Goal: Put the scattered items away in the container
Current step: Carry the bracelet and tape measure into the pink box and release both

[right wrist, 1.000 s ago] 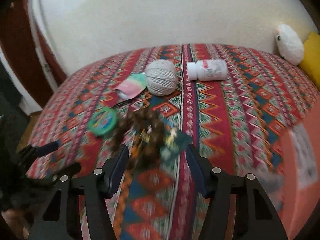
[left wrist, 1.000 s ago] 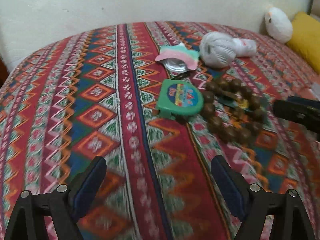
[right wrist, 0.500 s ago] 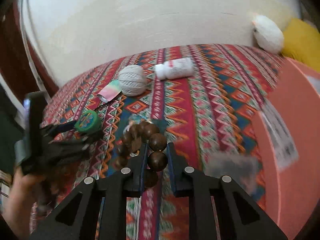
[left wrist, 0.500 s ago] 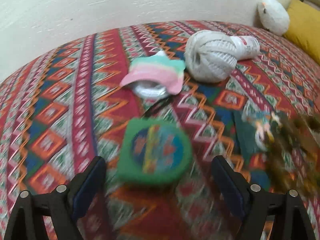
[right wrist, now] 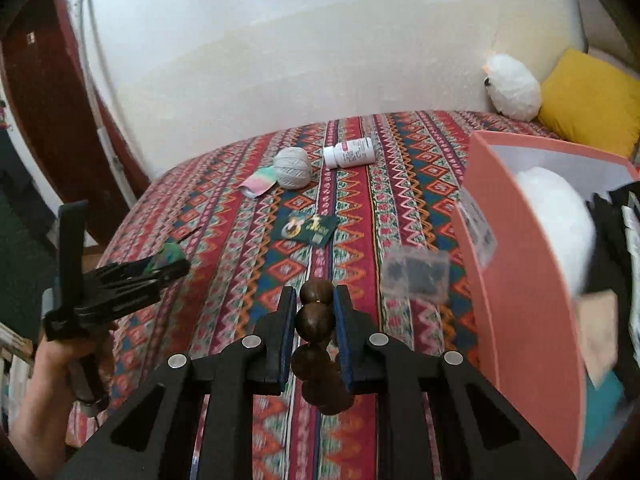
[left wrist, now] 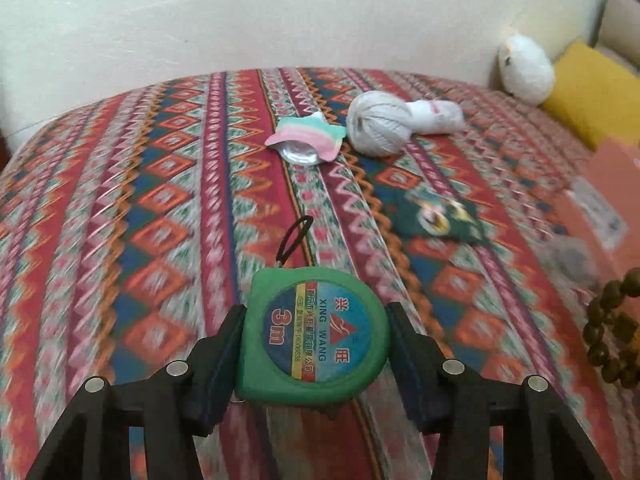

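two claws (left wrist: 316, 344), each loaded

Soft daylight — motion blur, fisheye warp

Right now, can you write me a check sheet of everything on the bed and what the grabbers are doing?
Surface: patterned bedspread.
Job's things: green tape measure and brown bead string held; string ball, white bottle, pastel star item, dark green card, clear packet lying loose; orange box partly filled.
Clutter: white plush, yellow cushion.
Grippers: left gripper, right gripper both shut on items.
Cables: nothing seen.
Surroundings: white wall.
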`<state>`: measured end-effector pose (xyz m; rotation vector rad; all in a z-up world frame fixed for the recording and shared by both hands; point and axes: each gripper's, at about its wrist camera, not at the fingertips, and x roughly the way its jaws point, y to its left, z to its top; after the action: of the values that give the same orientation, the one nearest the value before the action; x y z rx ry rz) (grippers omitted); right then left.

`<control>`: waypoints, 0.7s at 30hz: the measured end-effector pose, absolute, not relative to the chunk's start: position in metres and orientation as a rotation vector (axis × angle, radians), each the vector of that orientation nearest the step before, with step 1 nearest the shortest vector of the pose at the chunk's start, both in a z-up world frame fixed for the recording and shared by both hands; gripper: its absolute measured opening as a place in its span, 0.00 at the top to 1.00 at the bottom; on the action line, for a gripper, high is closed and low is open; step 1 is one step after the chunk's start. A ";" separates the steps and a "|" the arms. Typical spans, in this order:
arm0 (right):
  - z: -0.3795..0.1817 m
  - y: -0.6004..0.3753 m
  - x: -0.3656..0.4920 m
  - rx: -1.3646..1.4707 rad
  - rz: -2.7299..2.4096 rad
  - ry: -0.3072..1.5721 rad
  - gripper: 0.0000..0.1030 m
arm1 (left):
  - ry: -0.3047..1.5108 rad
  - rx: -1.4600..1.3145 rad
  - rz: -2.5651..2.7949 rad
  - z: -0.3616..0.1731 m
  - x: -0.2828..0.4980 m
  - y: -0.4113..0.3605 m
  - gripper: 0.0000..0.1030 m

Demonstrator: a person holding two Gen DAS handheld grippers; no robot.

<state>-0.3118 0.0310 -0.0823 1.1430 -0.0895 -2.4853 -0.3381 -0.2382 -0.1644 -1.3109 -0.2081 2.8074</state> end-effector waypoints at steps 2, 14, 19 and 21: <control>-0.075 0.037 -0.291 1.128 -2.485 -0.087 0.81 | -0.207 -1.277 2.800 -0.150 -0.314 -0.228 0.45; -0.016 0.077 -0.166 0.959 -2.547 -0.052 0.81 | -0.159 -1.066 2.730 -0.060 -0.196 -0.151 0.45; 0.014 0.117 -0.135 0.879 -2.629 -0.067 0.81 | -0.065 -0.957 2.659 -0.021 -0.195 -0.093 0.45; 0.027 0.137 -0.131 0.847 -2.674 -0.073 0.81 | -0.036 -0.924 2.617 -0.006 -0.203 -0.064 0.45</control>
<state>-0.1306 0.1375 0.0273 0.8466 -0.0733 -2.6735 -0.2034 -0.0636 -0.0063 -0.9240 -0.0357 2.6170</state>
